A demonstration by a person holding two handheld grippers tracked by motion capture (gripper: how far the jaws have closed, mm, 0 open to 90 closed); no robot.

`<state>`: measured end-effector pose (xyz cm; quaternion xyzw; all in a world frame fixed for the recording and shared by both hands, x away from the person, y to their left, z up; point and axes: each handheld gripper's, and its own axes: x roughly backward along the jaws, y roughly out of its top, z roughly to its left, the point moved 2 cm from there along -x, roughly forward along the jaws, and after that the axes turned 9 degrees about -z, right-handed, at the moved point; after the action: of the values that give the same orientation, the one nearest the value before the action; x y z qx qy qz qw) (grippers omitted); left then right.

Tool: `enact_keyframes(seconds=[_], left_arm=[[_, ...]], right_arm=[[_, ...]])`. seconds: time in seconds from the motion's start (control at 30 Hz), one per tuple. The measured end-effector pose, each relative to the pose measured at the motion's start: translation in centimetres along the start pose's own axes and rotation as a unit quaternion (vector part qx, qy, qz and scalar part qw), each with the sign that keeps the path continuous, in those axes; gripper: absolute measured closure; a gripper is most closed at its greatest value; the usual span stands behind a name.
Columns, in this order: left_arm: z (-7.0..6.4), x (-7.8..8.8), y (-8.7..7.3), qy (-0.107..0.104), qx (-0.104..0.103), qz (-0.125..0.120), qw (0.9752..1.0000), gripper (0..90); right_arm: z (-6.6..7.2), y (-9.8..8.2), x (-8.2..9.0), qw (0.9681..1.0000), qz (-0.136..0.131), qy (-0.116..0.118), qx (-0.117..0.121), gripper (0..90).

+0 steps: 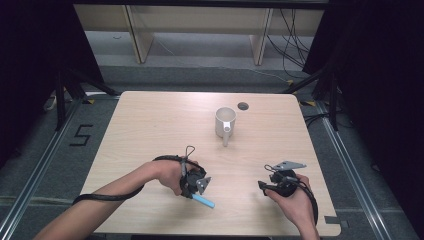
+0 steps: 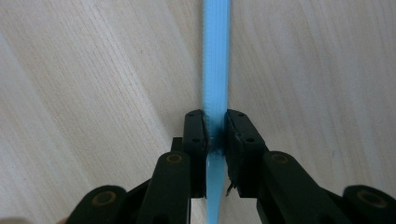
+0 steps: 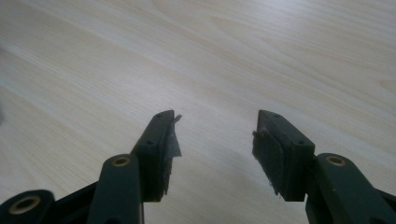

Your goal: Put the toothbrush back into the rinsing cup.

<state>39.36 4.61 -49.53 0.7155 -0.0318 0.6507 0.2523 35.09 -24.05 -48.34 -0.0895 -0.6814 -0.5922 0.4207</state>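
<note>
— On the near part of the wooden table (image 1: 150, 130), what is the left gripper (image 1: 194, 184) doing?

— Its jaws are pressed together on a light blue strip (image 1: 204, 201), some flat plastic stick or straw; I cannot tell which. From above, the strip pokes out from under the gripper toward the near edge, slanting to the right, low against the tabletop.

— And from the left gripper (image 2: 216, 133) view?

— The blue strip (image 2: 215, 60) runs straight up between the two black pads, pinched near the tips, with its long part stretching away over the pale wood grain and a shorter part passing back between the jaws.

— Where is the right gripper (image 1: 266, 186)?

— Near the right front of the table, well apart from the left one, held in the person's right hand (image 1: 294, 202). Its grey three-cornered plate sits on top, and its cable loops back along the wrist.

— Is it holding anything?

— No. In the right gripper (image 3: 215, 135) view the jaws stand spread, with bare wood between them. The pads look frayed at the edges.

— Anything else on the table?

— A white mug (image 1: 225, 121) stands upright toward the far middle, its handle pointing at the person. Just beyond it, to the right, is a round dark cable hole (image 1: 243, 106) in the tabletop. The mug is well apart from both grippers.
</note>
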Motion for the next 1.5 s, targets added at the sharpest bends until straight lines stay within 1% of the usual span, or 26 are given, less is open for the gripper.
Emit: enact_keyframes(seconds=[0.03,0.07,0.1,0.27,0.33,0.37,0.4,0.43,0.47,0.53,0.57,0.6,0.63,0.8,0.83,0.87,0.9,1.0,1.03,1.1,1.13,1.17,1.2,1.23,1.27,1.5], left_arm=[[0.0,0.1,0.0,0.002,-0.001,-0.001,1.0,78.4],[-0.1,0.2,0.1,0.002,-0.001,-0.002,1.0,78.3],[-0.1,0.4,0.1,0.004,-0.003,-0.003,1.0,78.3],[-0.3,1.0,0.4,0.009,-0.006,-0.005,0.9999,78.4],[-0.3,1.1,0.5,0.011,-0.007,-0.004,0.9999,78.4],[-0.3,1.3,0.5,0.013,-0.008,-0.005,0.9999,78.3],[-0.3,1.3,0.5,0.013,-0.008,-0.005,0.9999,78.3],[-0.3,1.5,0.6,0.013,-0.008,-0.003,0.9999,78.3],[-0.3,1.5,0.6,0.014,-0.007,-0.004,0.9999,78.4],[-0.2,1.8,0.7,0.017,-0.007,-0.003,0.9998,78.3],[-0.2,1.9,0.7,0.019,-0.007,-0.004,0.9998,78.3],[-0.2,2.0,0.8,0.019,-0.007,-0.001,0.9998,78.3],[-0.1,2.1,0.8,0.02,-0.008,-0.002,0.9998,78.4],[-0.1,2.5,1.1,0.022,-0.009,0.0,0.9997,78.3],[0.0,2.6,1.2,0.022,-0.01,0.0,0.9997,78.3],[0.0,2.6,1.3,0.024,-0.012,-0.001,0.9996,78.3],[0.0,2.7,1.4,0.024,-0.01,-0.002,0.9997,78.3],[0.1,2.8,1.6,0.025,-0.013,-0.001,0.9996,78.4],[0.1,2.9,1.7,0.024,-0.011,0.0,0.9996,78.4],[0.2,2.9,1.9,0.024,-0.016,0.001,0.9996,78.4],[0.2,2.9,2.0,0.024,-0.018,0.002,0.9996,78.4],[0.3,3.0,2.1,0.023,-0.025,0.006,0.9994,78.4],[0.3,2.9,2.1,0.023,-0.024,0.005,0.9994,78.4],[0.4,3.0,2.2,0.024,-0.025,0.004,0.9994,78.4],[0.4,2.9,2.3,0.024,-0.023,0.001,0.9995,78.4],[0.5,3.2,2.8,0.029,-0.025,-0.005,0.9993,78.6]], right_arm=[[0.1,0.1,-0.1,1.0,-0.005,0.004,0.007,48.9],[0.6,0.1,-0.1,1.0,-0.001,0.007,-0.003,48.9],[0.5,0.2,-0.2,0.9997,-0.007,0.015,0.017,49.0],[2.1,0.4,-0.4,0.9981,-0.015,0.049,0.035,49.0],[2.6,0.6,-0.6,0.9967,-0.018,0.061,0.051,49.0],[2.9,0.7,-0.9,0.9937,-0.031,0.07,0.082,49.0],[2.9,0.7,-0.9,0.9937,-0.031,0.07,0.082,49.0],[3.5,0.6,-0.9,0.9955,-0.022,0.071,0.059,49.1],[3.8,0.6,-0.9,0.9944,-0.02,0.075,0.071,49.0],[4.4,0.7,-1.1,0.9929,-0.029,0.088,0.076,49.0],[4.7,0.6,-1.0,0.9926,-0.018,0.094,0.074,49.0],[5.0,0.6,-1.3,0.9906,-0.031,0.101,0.086,49.0],[5.3,0.7,-1.1,0.9905,-0.024,0.108,0.081,49.0],[6.8,0.9,-1.4,0.9828,-0.039,0.142,0.111,48.8],[7.2,0.8,-1.4,0.9824,-0.042,0.148,0.106,48.8],[7.4,0.9,-1.6,0.9784,-0.046,0.157,0.126,48.8],[8.0,0.9,-1.6,0.9767,-0.042,0.168,0.127,48.8],[8.6,1.0,-1.7,0.9742,-0.043,0.18,0.129,48.9],[9.0,1.0,-1.9,0.9702,-0.044,0.193,0.14,49.1],[9.3,1.0,-2.0,0.9706,-0.042,0.194,0.136,49.2],[9.4,1.1,-2.3,0.9669,-0.048,0.203,0.147,49.3],[9.5,1.1,-2.4,0.9665,-0.047,0.205,0.147,49.4],[9.8,1.0,-2.4,0.9685,-0.04,0.204,0.137,49.7],[9.8,1.1,-2.5,0.966,-0.046,0.204,0.152,49.8],[10.0,1.0,-2.6,0.968,-0.04,0.205,0.139,50.1],[10.4,1.1,-3.3,0.9657,-0.053,0.205,0.15,51.9]])
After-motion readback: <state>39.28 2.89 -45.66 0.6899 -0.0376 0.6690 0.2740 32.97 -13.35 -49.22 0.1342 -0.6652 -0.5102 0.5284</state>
